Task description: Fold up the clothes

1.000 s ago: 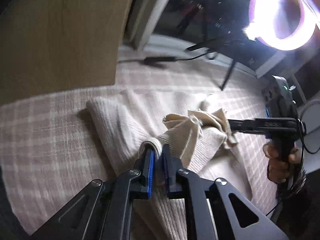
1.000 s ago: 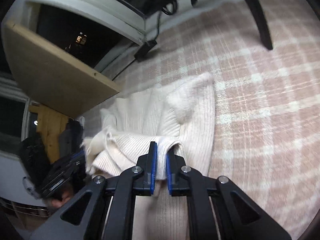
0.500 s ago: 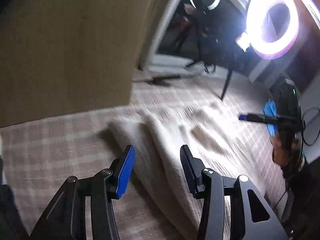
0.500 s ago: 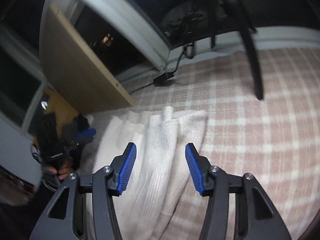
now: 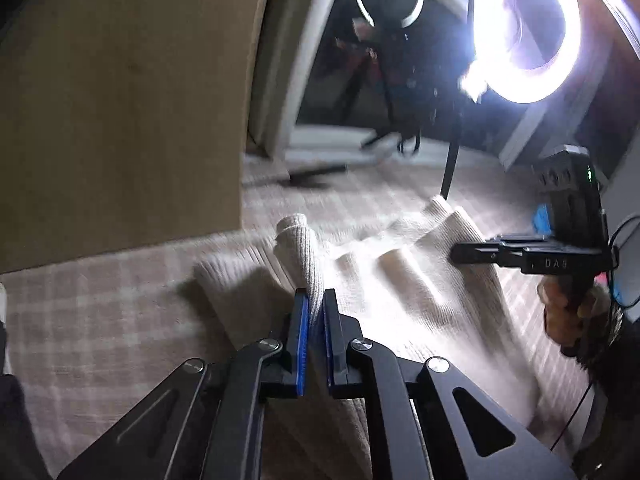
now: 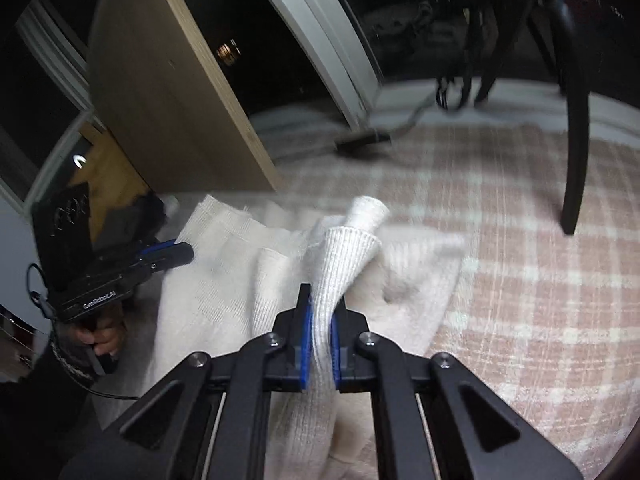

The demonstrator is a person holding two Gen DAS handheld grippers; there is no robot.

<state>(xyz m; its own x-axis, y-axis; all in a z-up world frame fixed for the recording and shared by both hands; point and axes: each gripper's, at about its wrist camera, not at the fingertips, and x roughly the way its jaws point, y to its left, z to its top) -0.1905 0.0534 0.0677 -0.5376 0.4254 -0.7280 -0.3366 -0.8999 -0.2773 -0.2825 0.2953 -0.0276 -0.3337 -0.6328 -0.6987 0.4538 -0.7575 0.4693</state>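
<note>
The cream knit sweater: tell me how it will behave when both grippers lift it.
The sweater will likely sag: it already drapes in soft ridges on the checked blanket. The ribbed knit pinched in the left gripper and right gripper looks grippy, so slipping seems unlikely. Probably light, though stretchy.

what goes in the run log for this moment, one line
left gripper: shut on sweater | right gripper: shut on sweater | surface: checked blanket

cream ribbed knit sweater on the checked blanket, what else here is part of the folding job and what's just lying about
Part of the job:
cream ribbed knit sweater
left gripper, shut on a cuff
right gripper, shut on a cuff

Lying about:
bright ring light
wooden board
black stand leg
pink checked blanket
</note>
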